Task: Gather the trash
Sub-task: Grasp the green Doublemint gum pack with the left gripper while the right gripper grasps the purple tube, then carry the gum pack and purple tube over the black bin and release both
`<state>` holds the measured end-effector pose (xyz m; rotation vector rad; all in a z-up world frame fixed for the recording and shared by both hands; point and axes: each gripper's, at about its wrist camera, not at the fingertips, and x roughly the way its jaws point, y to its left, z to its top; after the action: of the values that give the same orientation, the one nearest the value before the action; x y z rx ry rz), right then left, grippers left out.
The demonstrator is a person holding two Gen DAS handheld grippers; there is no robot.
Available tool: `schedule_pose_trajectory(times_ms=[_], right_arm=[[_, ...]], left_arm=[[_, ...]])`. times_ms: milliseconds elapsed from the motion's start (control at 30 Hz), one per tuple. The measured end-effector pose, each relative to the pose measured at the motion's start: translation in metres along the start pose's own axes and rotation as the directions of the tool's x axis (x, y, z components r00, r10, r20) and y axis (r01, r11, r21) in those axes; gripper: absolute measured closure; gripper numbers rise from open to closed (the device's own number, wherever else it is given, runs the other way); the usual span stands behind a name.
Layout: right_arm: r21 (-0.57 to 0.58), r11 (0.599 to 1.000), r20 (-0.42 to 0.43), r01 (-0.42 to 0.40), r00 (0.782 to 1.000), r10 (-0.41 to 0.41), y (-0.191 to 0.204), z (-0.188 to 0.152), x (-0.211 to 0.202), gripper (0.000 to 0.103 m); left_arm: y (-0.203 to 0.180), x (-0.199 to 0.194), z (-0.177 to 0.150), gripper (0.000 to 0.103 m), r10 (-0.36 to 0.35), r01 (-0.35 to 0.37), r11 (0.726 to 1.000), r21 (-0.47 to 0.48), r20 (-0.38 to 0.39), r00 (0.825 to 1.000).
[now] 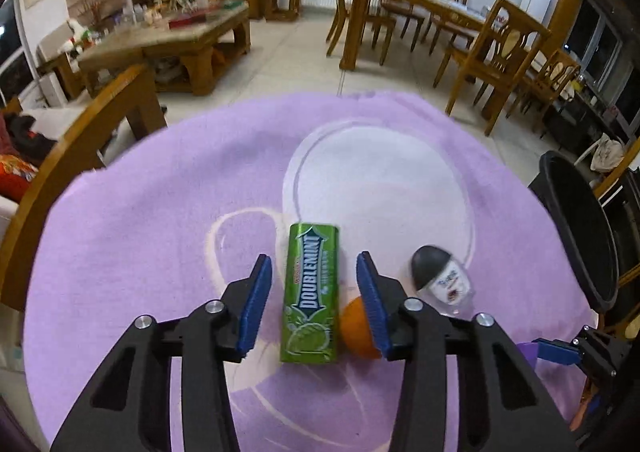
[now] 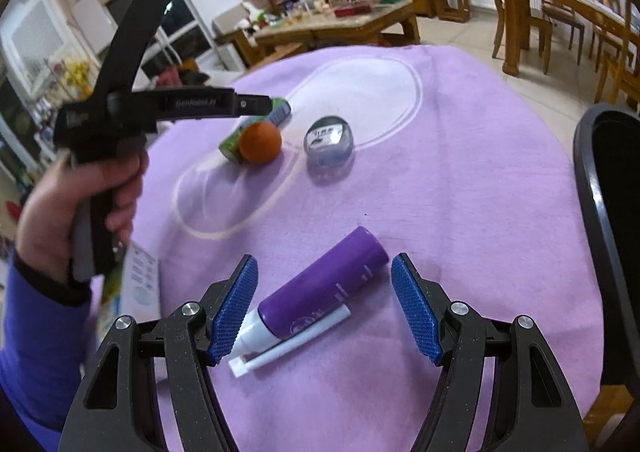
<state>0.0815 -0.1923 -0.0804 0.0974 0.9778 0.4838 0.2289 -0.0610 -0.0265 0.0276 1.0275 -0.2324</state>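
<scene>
Presently, the left gripper (image 1: 314, 300) straddles a green gum pack (image 1: 312, 294) lying near the middle of the purple cloth (image 1: 160, 211); its jaws stand apart on either side, neither pad touching it. An orange ball (image 1: 356, 328) touches the pack's right side, and a small dark-capped bottle (image 1: 440, 276) lies just beside that. The right gripper (image 2: 324, 304) stands wide open around a purple bottle (image 2: 332, 284) near the cloth's front edge, without contact. A black bin (image 2: 600, 211) stands off the right edge.
</scene>
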Motion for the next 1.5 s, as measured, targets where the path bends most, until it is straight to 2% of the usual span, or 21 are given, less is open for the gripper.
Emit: schedule_pose_trajectory(times_ms=[67,167,233,333,500,567,633,700,900,1000,1100,1233,1500], right_arm=[[-0.019,1.0,-0.008,0.022,1.0,-0.022,0.004,0.002,0.007,0.034],[-0.068,0.995,-0.008,0.075,0.997,-0.076,0.014,0.006,0.017,0.041],[-0.099,0.99,-0.013,0.096,0.995,-0.098,0.014,0.006,0.019,0.053],[-0.14,0.985,-0.016,0.104,0.994,-0.107,0.017,0.005,0.025,0.061],[-0.174,0.98,-0.016,0.101,0.994,-0.105,0.028,0.006,0.033,0.077],[-0.172,0.98,0.002,0.098,0.995,-0.099,0.028,0.009,0.029,0.078],[-0.165,0.983,0.027,0.084,0.996,-0.081,0.026,0.01,0.025,0.078],[-0.158,0.986,0.064,0.055,0.997,-0.045,0.025,0.011,0.016,0.078],[-0.14,0.99,0.181,0.006,0.983,0.02,0.024,0.021,-0.015,0.078],[-0.114,0.993,0.23,-0.034,0.971,0.06,0.021,0.024,-0.031,0.078],[-0.104,0.993,0.264,-0.052,0.961,0.078,0.022,0.028,-0.04,0.078],[-0.104,0.992,0.317,-0.065,0.944,0.095,0.029,0.031,-0.056,0.078],[-0.115,0.988,0.429,-0.107,0.891,0.147,0.042,0.046,-0.097,0.077]], left_arm=[[0.007,0.006,0.0,0.06,-0.02,0.02,1.0,-0.006,-0.023,1.0],[0.006,0.008,0.0,0.06,0.023,-0.022,0.999,0.029,-0.037,0.999],[0.008,0.011,-0.001,0.072,0.043,-0.04,0.998,0.057,-0.047,0.998],[0.009,0.013,-0.006,0.073,0.109,-0.103,0.988,0.114,-0.048,0.993],[0.012,0.009,-0.011,0.073,0.098,-0.093,0.989,0.114,-0.034,0.995],[0.016,0.005,-0.017,0.073,0.076,-0.075,0.992,0.097,-0.014,0.997],[0.017,-0.004,-0.018,0.073,0.02,-0.022,0.997,0.08,0.024,0.999],[0.018,-0.02,-0.024,0.073,0.004,-0.009,0.998,0.06,0.085,0.996],[0.023,-0.073,-0.035,0.073,-0.025,0.02,1.0,0.02,0.271,0.962],[0.015,-0.105,-0.05,0.073,-0.036,0.031,0.999,0.019,0.362,0.932],[0.002,-0.126,-0.063,0.073,-0.052,0.045,0.999,0.028,0.421,0.906],[-0.009,-0.142,-0.075,0.073,-0.072,0.064,0.997,0.034,0.458,0.886],[-0.023,-0.154,-0.086,0.073,-0.079,0.081,0.997,0.017,0.482,0.873]])
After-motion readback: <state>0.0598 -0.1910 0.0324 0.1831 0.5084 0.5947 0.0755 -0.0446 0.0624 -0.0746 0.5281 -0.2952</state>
